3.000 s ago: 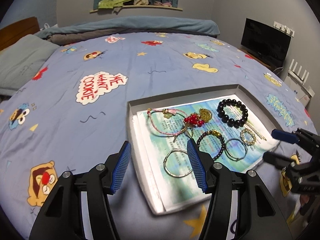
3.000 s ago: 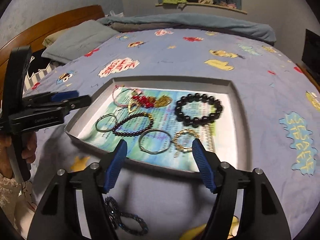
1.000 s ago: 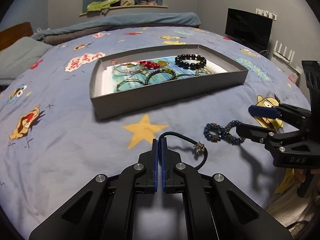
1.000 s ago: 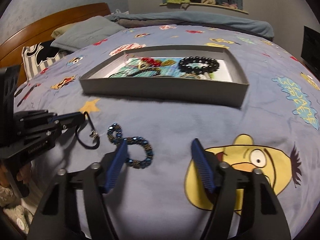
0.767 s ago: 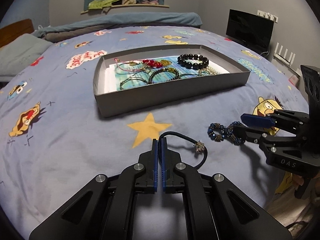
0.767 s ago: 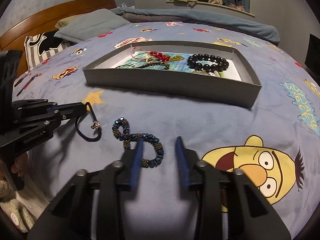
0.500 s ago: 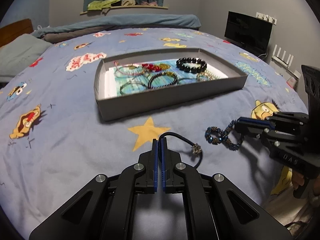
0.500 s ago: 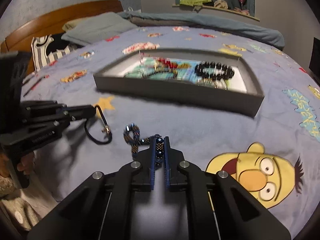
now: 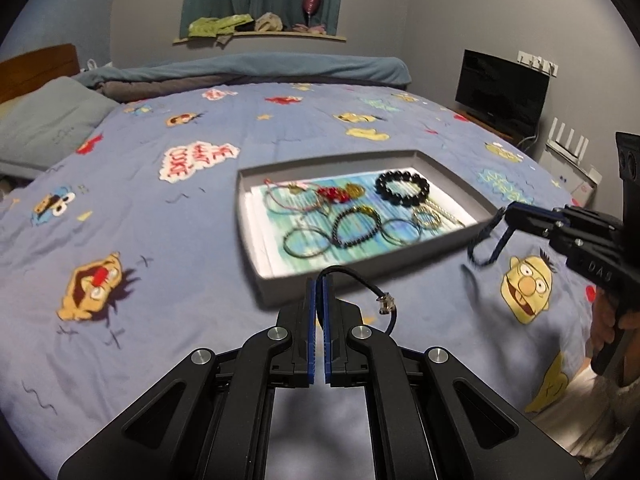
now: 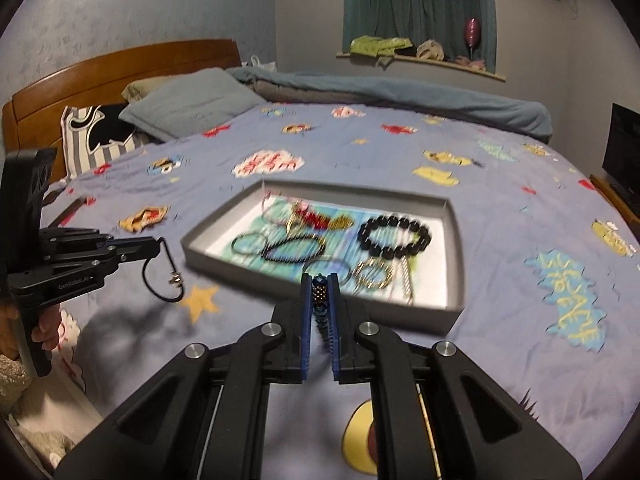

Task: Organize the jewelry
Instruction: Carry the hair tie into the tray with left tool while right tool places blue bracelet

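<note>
1. A shallow grey cardboard tray (image 9: 448, 250) lined with a blue-green printed sheet sits on a blue cartoon-print bedspread (image 9: 168, 248), holding several pieces of jewelry.

2. Inside the tray lie a chunky black bead bracelet (image 9: 402, 189) at the far right, a cluster of red beads (image 9: 335, 194) with a gold charm beside it, a thin pink cord bracelet (image 9: 288, 200) at the far left, a slim dark beaded bracelet with a gold section (image 9: 356, 226) in the middle, and thin metal bangles (image 9: 304, 242) toward the near wall.

3. The left gripper (image 9: 320, 280) has its blue-padded jaws pressed together on a thin black cord bracelet with a small metal clasp (image 9: 384, 304); the cord loops out to the right of the fingers and hangs clear of the bedspread, just short of the tray's near wall.

4. The right gripper (image 10: 320, 284) is clamped on a dark blue and gold beaded bracelet (image 10: 320, 294), a few beads showing between the pads. In the left wrist view the rest of that bracelet dangles below the fingers as a blurred loop, beside the tray's right corner.

5. A hand (image 10: 44, 330) wraps the left gripper's handle at the frame edge.

6. A grey pillow (image 10: 192, 100) and a wooden headboard (image 10: 120, 64) stand beyond the bedspread.
</note>
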### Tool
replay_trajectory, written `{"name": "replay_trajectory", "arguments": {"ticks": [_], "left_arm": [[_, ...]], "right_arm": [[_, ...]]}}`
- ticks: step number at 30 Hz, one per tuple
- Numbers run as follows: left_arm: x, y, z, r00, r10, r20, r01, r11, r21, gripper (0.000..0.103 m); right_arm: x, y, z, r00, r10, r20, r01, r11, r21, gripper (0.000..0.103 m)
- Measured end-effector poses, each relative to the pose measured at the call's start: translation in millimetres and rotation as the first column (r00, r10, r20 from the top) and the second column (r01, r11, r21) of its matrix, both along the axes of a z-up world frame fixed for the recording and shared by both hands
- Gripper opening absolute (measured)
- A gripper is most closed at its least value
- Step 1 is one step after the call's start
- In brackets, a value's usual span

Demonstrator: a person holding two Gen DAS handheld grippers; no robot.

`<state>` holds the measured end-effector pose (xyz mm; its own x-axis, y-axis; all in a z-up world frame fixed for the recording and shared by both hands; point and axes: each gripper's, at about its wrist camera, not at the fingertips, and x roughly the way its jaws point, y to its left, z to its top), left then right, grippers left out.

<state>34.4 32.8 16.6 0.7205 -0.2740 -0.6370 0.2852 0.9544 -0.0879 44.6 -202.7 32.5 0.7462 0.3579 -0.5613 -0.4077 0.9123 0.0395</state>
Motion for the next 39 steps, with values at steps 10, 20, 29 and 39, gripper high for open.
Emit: {"name": "replay_trajectory", "arguments": {"ticks": [10,20,29,39], "left_arm": [[34.9,4.1,22.7,1.0,0.005,0.011,-0.005,1.0,0.014,0.004],[82.9,-17.7,-0.9,0.997,-0.003,-0.078,0.005,1.0,0.029,0.004],[94.3,-31.5,-30.1,0.987,-0.03,-0.159,0.04,0.997,0.061,0.004],[99.2,-34.5,-40.4,0.987,-0.019,-0.162,0.032,0.997,0.072,0.012]], "right_arm": [[37.9,-5.0,33.4,0.999,-0.029,0.039,0.027,0.998,0.054,0.007],[91.2,17.5,18.0,0.999,-0.036,0.01,0.034,0.995,0.091,0.007],[124.1,40.9,-15.4,0.998,-0.015,-0.06,0.021,0.994,0.103,0.007],[139.8,24.4,-48.7,0.983,-0.1,-0.157,0.111,0.992,0.059,0.007]]}}
